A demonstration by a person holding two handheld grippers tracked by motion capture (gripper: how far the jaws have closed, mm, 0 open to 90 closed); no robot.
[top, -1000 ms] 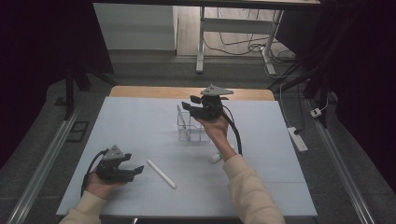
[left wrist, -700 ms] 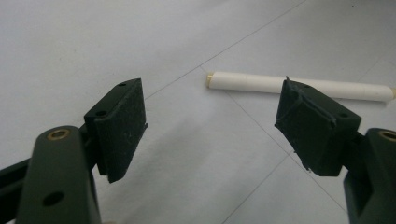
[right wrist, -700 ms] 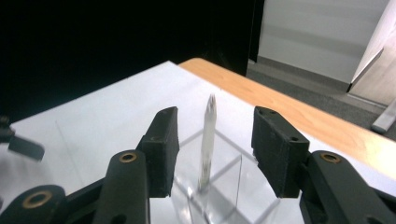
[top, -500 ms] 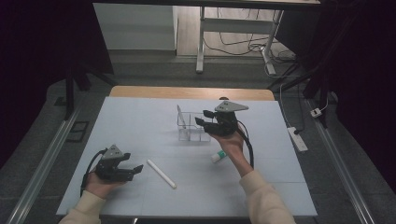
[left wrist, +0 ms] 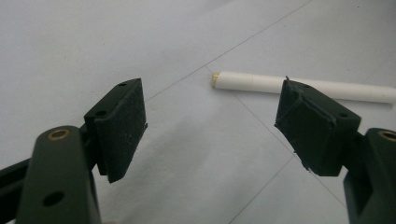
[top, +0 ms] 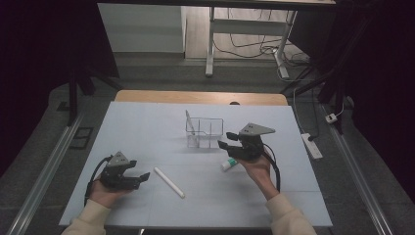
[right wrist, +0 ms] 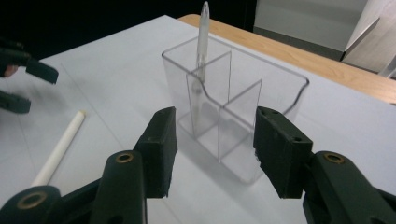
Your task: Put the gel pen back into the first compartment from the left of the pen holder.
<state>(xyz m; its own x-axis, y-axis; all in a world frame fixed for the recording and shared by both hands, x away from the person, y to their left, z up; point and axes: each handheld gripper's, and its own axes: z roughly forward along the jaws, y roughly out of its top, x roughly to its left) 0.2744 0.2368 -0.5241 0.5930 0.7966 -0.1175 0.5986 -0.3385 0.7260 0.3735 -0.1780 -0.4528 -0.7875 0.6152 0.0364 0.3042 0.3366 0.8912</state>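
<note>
With empty fingers spread wide, the left gripper sat low-left beside the white pen, best gripped mid-barrel for the organizer.

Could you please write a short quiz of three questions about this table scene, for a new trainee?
1. True or false: the left tongs hold the white tube.
2. What stands inside the clear organizer?
A. a pen
B. scissors
C. a spoon
3. Which tongs are nearer to the organizer?

Key
1. False; they are open, the tube lies on the table.
2. A, the pen.
3. The right tongs.
</note>
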